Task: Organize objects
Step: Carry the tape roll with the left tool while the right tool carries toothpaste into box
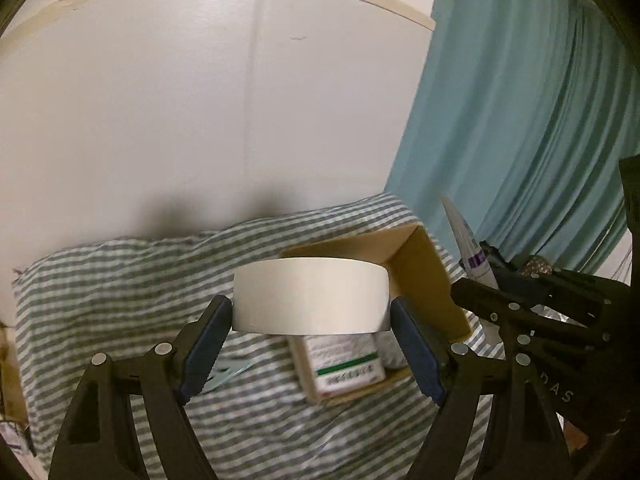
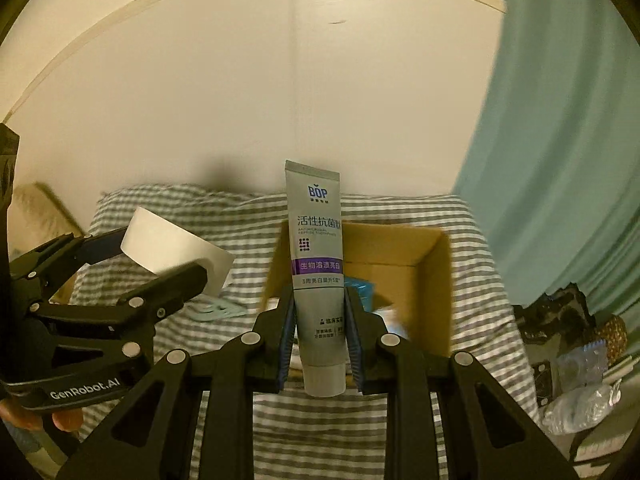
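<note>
Right wrist: right gripper [image 2: 319, 320] jaws clamp toothpaste tube [image 2: 318, 264], upright, cap down; left gripper [image 1: 311, 320] grips tape roll [image 1: 311, 298].

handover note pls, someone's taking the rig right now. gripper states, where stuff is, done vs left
Left gripper: jaws shut on the white tape roll, held in the air near the cardboard box.
Right gripper: jaws shut on the toothpaste tube, upright, cap end down, in front of the box.
Box sits open on the striped cloth, with a few items inside already.
Left: drop both items into the box; a pale green item lies on the cloth.
</note>
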Demonstrator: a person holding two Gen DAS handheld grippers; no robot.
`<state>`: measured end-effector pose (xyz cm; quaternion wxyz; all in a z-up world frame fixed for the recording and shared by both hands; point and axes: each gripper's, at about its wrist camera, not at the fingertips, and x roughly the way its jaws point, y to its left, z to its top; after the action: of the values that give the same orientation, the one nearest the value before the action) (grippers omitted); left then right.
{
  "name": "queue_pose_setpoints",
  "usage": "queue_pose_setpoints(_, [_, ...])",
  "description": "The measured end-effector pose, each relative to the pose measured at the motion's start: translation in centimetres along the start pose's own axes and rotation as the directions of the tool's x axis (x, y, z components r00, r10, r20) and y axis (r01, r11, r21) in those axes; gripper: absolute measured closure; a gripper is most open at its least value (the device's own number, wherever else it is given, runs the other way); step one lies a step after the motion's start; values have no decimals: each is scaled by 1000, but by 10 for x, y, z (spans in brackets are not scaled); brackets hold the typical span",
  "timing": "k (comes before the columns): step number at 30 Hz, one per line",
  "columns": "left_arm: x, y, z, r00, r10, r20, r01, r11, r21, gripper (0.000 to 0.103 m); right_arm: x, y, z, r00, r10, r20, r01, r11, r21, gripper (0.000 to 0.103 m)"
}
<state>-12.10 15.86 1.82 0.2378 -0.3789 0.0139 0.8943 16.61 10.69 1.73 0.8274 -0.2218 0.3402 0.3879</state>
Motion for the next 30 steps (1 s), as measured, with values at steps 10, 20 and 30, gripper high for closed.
queue_pose_setpoints(10, [77,-33,0,999,-6,-37,10,995,103,20,65,-56,-4,995,-31,-90,37,997,67,81])
queue_pose_setpoints(20, [125,-20,-5,993,-71,-96,75,996,39,20,116,-73,-12,982,-28,-185,48,994,102,80])
queue_pose_setpoints(30, [117,-17,1,993,-86,-87,87,996,5,9,103,-70,-10,987,3,-158,20,990,141,66])
